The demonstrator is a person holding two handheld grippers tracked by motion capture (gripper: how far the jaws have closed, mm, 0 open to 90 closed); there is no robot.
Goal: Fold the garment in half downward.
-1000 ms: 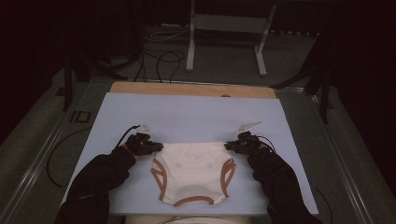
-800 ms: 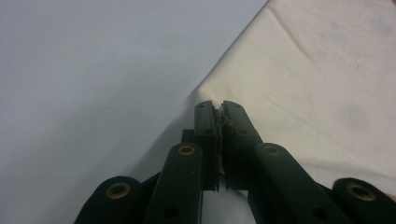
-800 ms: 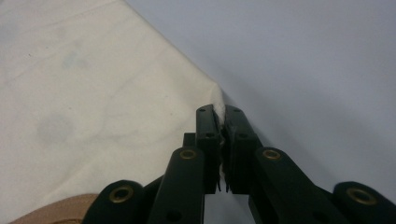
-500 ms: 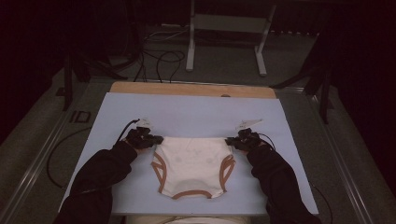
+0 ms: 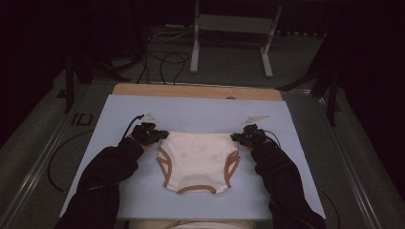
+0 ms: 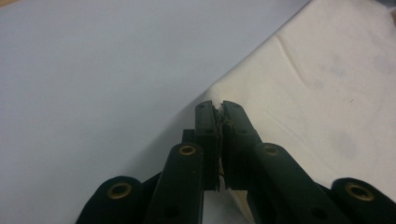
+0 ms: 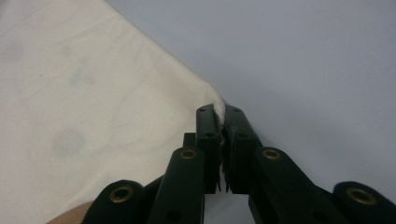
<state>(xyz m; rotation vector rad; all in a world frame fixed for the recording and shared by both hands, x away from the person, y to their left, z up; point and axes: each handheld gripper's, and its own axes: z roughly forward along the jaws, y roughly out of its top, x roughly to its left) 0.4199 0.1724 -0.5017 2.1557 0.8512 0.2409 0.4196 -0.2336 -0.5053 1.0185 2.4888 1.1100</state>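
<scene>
Pinching cream underpants [image 5: 198, 155] corners, both grippers closed.

Dim room, dark at the walls; grey floor [image 5: 296, 62]. Table [image 5: 200, 91] with wooden far edge, top covered by pale blue sheet [image 5: 200, 114]. Beyond it, a grey metal stand [image 5: 234, 28] on two legs. Black cables [image 5: 162, 59] loop on the floor left of the stand

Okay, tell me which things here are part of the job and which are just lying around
Part of the job:
- cream underpants with brown trim
- left gripper, shut on one top corner
- right gripper, shut on the other top corner
- pale blue mat under them

Lying about:
- metal stand beyond the table
- cables on the floor
</scene>
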